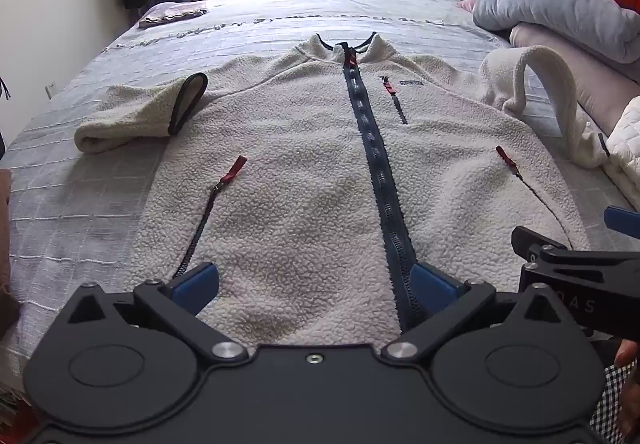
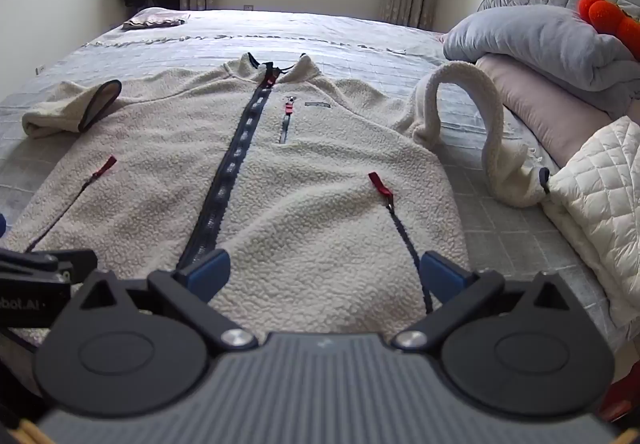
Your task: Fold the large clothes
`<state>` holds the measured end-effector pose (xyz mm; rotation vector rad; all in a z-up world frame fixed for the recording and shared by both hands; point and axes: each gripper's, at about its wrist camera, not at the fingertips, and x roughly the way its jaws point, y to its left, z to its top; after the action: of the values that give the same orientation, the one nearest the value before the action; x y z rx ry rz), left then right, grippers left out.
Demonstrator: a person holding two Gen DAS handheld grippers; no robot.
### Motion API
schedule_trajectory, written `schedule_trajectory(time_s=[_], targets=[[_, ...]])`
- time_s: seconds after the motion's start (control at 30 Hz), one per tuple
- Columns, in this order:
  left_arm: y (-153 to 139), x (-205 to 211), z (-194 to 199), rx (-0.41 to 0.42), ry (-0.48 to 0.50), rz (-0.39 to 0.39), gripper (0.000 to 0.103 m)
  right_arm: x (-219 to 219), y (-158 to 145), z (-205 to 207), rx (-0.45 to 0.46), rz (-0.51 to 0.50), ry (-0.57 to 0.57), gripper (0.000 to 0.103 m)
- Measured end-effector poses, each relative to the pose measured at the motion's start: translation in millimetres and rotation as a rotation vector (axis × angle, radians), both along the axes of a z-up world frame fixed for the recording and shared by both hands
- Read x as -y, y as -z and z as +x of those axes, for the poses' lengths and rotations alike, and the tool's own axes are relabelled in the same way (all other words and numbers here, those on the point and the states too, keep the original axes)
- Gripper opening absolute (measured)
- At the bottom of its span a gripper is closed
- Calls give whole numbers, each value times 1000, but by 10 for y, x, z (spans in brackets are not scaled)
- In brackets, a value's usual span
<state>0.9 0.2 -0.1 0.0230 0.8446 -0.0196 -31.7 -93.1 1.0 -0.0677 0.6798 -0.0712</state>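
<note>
A cream fleece jacket lies front up on the bed, zipped shut with a dark centre zipper, collar at the far end. Its left sleeve is folded in, dark cuff showing. Its right sleeve arches up toward the pillows. My left gripper hovers open over the hem beside the zipper, nothing between its blue pads. My right gripper is open above the hem near the right pocket zipper, also empty. Each gripper shows at the other view's edge.
A grey checked bedspread covers the bed. Grey and pink pillows and a white quilted garment crowd the right side. A folded cloth lies at the far left corner. Curtains and a window stand beyond.
</note>
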Motion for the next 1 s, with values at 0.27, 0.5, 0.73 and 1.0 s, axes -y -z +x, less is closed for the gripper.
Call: schedule_trajectory(time_s=[0.27, 0.5, 0.73, 1.0], targets=[[25, -76, -26, 16, 0, 1, 103, -28, 0, 4, 1, -1, -2, 103], [-16, -92, 12, 21, -27, -9, 103, 1, -53, 19, 10, 3, -8, 103], [-11, -103, 36, 22, -40, -10, 103, -5, -69, 86, -7, 18, 24, 103], [-9, -83, 32, 39, -50, 7, 103, 16, -94, 95, -10, 34, 34, 103]])
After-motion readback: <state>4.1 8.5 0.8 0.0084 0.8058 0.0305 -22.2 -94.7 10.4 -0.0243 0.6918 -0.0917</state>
